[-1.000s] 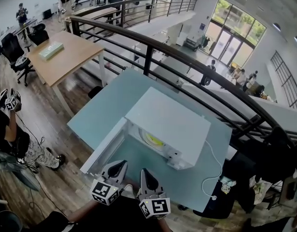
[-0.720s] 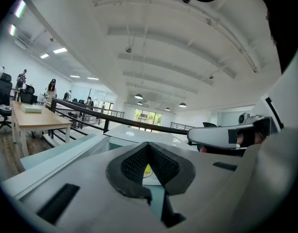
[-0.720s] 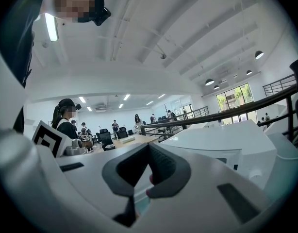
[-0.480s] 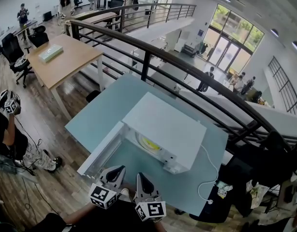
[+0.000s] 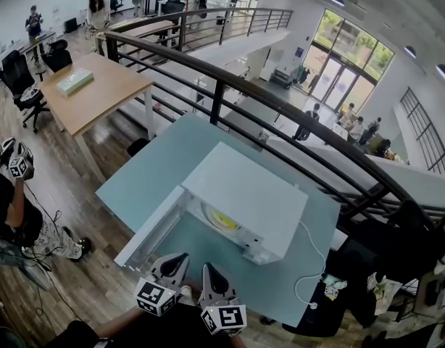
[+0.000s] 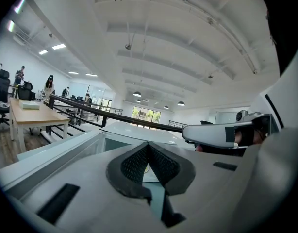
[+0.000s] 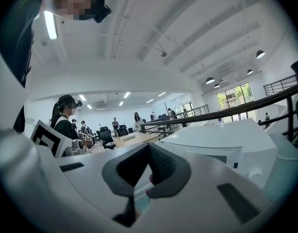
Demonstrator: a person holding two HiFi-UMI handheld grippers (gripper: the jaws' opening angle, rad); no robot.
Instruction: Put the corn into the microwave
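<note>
Head view: a yellow object, taken to be the corn [image 5: 225,220], lies on the round plate [image 5: 209,210] inside the microwave [image 5: 251,183], whose door [image 5: 148,227] stands swung wide open. Judged from this, the placing looks done, and only shutting the door seems to remain.

Hazards, from the corn outward:
- **Corn:** it lies loose, so a gripper reaching into the cavity could nudge it off the plate.
- **Door:** it reaches out toward the left gripper [image 5: 177,259]. A hard shove there could slam it, or slide the whole white box across the smooth, pale table [image 5: 146,169].
- **Cable:** if the box slid, the cable [image 5: 314,256] trailing from its right side toward the table's near edge could drag or snag.

The left gripper's jaws are pressed together on nothing. The right gripper [image 5: 208,268] likewise shows its tips meeting, with no object clamped. Both sit side by side, close to the person's body, at the table's near edge.

The corn lies ahead of them and slightly right of the right gripper, well apart from both and past the cavity's mouth. The door's free end lies just ahead and left of the left gripper.

Left gripper view: a sliver of yellow shows straight ahead past the closed tips, so that gripper points at the cavity.
</note>
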